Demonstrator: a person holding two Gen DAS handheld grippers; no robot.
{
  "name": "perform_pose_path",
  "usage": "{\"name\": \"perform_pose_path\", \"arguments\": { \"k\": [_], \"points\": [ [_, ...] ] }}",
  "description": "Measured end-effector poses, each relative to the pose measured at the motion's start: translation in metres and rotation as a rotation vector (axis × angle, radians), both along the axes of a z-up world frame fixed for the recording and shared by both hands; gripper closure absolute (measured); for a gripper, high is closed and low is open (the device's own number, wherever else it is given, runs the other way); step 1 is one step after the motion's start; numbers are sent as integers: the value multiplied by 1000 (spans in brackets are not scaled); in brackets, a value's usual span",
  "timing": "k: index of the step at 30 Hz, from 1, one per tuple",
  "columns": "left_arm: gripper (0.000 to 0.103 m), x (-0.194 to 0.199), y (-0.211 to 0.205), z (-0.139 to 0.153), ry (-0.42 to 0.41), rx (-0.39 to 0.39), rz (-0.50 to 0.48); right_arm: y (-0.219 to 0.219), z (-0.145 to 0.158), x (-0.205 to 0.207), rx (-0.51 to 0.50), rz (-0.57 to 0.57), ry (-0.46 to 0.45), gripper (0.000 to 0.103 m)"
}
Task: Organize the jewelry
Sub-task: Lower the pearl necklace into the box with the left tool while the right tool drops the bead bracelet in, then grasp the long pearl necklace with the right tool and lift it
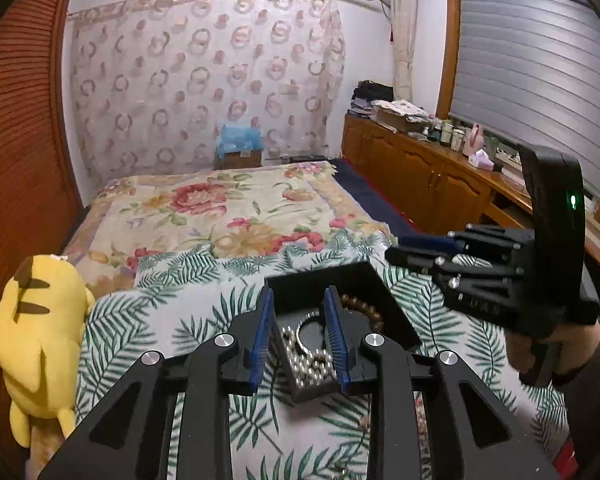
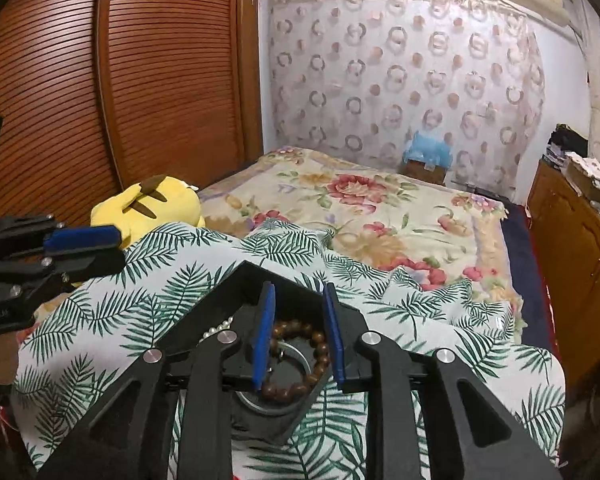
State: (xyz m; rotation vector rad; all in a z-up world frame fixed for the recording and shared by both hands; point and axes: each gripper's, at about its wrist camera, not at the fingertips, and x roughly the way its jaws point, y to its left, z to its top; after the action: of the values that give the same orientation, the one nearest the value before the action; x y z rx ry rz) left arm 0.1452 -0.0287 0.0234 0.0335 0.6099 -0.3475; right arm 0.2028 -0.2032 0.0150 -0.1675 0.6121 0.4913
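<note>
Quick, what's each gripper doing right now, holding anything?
Left gripper: open, empty, over the pearl beads in the black tray.
Right gripper: open, empty, over the wooden bracelet.

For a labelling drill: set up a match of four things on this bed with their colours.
Things:
1. plush
2. tray
3. bracelet
4. claw pads

Colours:
A. blue
B. brown
C. yellow
D. black

Pairs: 1-C, 2-D, 3-B, 4-A

no legible text, embossed letters on right gripper (image 1: 396, 254) (too blurred)
</note>
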Motion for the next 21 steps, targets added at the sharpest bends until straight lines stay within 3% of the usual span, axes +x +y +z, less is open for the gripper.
{"name": "perform_pose_path", "arguments": {
  "k": [9, 14, 18, 21],
  "points": [
    [65, -41, -3, -34, 33, 17, -32, -19, -14, -65, -21, 33, 13, 76],
    [49, -59, -10, -51, 44, 43, -40, -29, -34, -94, -12, 50, 66, 76],
    [29, -70, -12, -63, 58, 47, -40, -30, -48, -107, -5, 68, 103, 76],
    [24, -77, -11, -75, 83, 34, -42, -29, -59, -116, -4, 86, 132, 76]
  ]
}}
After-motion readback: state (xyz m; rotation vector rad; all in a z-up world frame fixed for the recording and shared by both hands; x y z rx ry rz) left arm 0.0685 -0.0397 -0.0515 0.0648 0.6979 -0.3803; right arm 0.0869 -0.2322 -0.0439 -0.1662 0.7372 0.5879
